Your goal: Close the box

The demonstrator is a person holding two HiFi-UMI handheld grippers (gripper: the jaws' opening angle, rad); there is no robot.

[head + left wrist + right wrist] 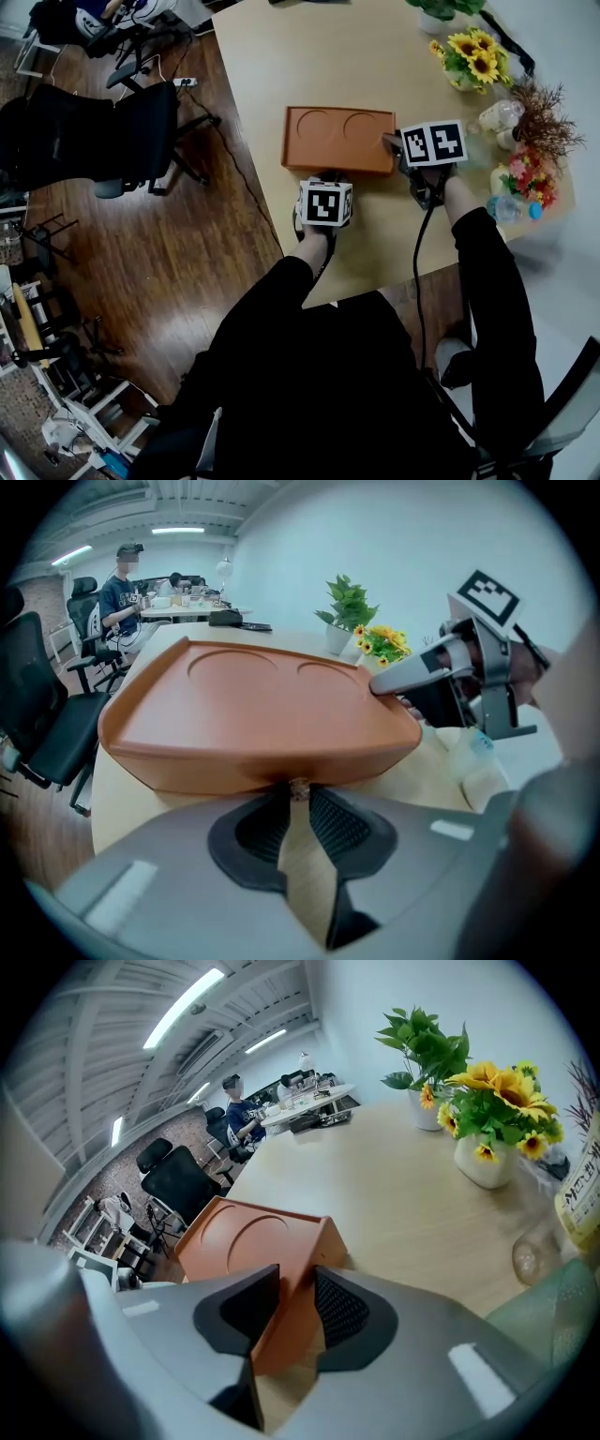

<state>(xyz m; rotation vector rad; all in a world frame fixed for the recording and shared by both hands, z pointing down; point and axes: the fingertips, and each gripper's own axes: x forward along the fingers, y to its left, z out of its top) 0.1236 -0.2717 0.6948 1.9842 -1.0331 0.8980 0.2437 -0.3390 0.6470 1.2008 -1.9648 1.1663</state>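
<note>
An orange box (337,141) with two round hollows in its lid lies shut on the pale table (272,75). My left gripper (328,176) is at the middle of the box's near side. In the left gripper view its jaws (299,797) are shut on a small brown tab (299,787) under the lid's front edge. My right gripper (394,143) is at the box's right near corner. In the right gripper view its pads (342,1309) are closed on the box's orange end wall (291,1307).
Sunflowers in a vase (473,58), dried flowers (542,122) and a water bottle (514,208) stand along the table's right side, close to my right gripper. A potted plant (441,11) is at the back. Black office chairs (103,141) stand on the wooden floor left of the table.
</note>
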